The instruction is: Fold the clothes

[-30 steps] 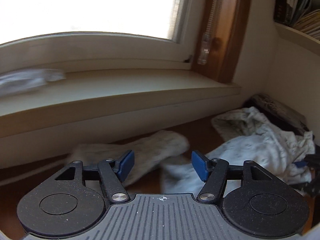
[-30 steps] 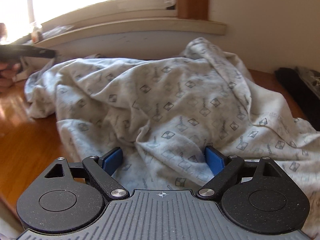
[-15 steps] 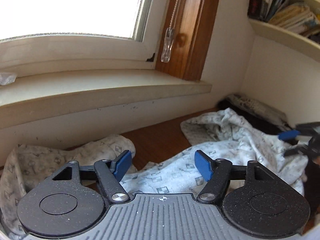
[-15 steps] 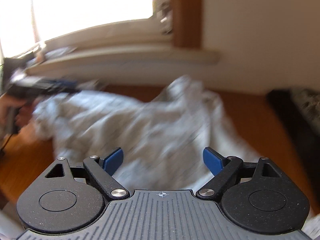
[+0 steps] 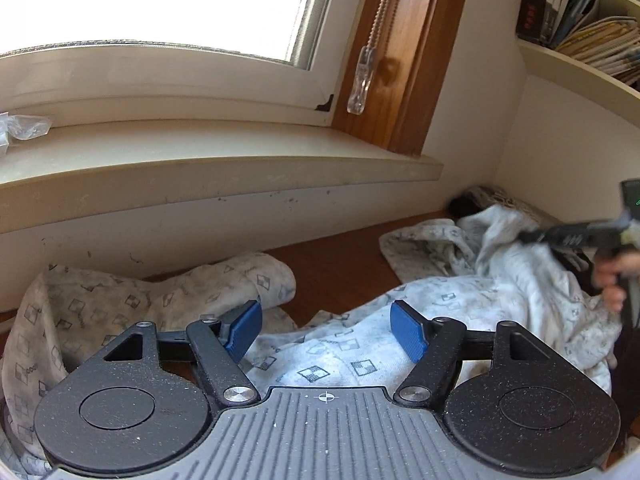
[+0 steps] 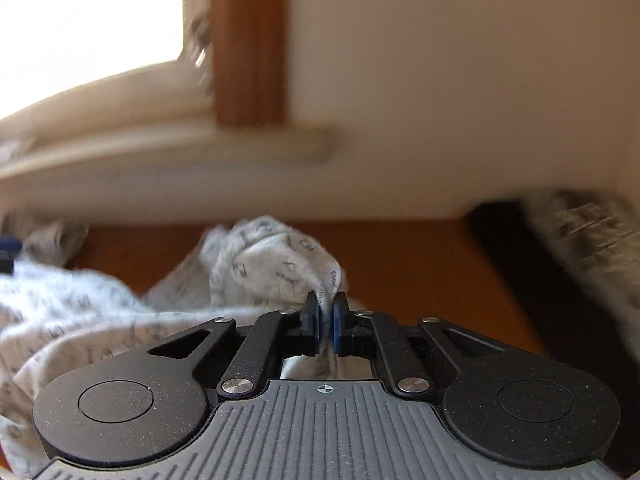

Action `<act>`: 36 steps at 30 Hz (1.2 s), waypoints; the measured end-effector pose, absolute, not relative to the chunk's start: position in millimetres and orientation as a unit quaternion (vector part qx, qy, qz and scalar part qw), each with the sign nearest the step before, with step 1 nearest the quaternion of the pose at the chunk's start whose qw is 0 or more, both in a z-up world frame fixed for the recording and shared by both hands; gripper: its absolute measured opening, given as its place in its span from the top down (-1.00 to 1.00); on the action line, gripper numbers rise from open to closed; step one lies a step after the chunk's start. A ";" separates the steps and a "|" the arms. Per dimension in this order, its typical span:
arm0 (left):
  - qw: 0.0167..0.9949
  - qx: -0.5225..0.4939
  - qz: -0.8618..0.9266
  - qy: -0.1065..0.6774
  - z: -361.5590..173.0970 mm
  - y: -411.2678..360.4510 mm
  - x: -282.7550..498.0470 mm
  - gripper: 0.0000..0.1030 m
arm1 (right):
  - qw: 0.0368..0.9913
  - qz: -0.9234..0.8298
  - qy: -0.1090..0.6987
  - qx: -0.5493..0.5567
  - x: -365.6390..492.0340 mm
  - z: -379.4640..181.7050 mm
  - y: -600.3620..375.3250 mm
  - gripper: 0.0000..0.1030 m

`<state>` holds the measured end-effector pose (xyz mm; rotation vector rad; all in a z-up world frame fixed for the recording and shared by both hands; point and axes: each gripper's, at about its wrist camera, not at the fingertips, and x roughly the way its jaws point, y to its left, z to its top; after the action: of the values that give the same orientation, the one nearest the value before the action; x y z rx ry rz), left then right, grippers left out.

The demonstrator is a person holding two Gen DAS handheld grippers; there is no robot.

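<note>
A white garment (image 5: 500,280) printed with small grey squares lies crumpled on the wooden table (image 5: 340,264). My left gripper (image 5: 326,330) is open and empty, low over the garment's near fold, with a sleeve (image 5: 160,300) to its left. My right gripper (image 6: 326,322) is shut on a bunched edge of the garment (image 6: 276,264) and holds it just above the table. The right gripper also shows at the far right of the left wrist view (image 5: 576,236), blurred, over the cloth.
A window sill (image 5: 200,160) and white wall run along the table's far edge. A dark patterned object (image 6: 560,264) lies at the back right corner. A shelf with books (image 5: 580,20) hangs above right. A plastic bag (image 5: 24,128) sits on the sill.
My right gripper has closed on an edge of the garment and swung right toward the corner. My left gripper has turned right and come lower over the cloth, still open.
</note>
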<state>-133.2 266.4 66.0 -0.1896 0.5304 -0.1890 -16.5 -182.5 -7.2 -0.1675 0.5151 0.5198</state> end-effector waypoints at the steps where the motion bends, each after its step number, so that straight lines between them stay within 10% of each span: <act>1: 0.956 -0.092 -0.095 0.261 66.0 266.0 -133.5 -0.44 | 0.936 0.245 0.240 -0.077 -19.8 3.7 -195.9 0.90; 36: 0.942 -0.018 -0.212 0.260 88.9 180.1 -114.5 -0.34 | 0.943 0.253 0.196 -0.094 -124.3 68.9 -306.5 0.91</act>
<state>-114.5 180.1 88.9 -0.0370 0.5302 -0.4314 -124.3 -306.5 68.9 -0.1924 0.3988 0.5164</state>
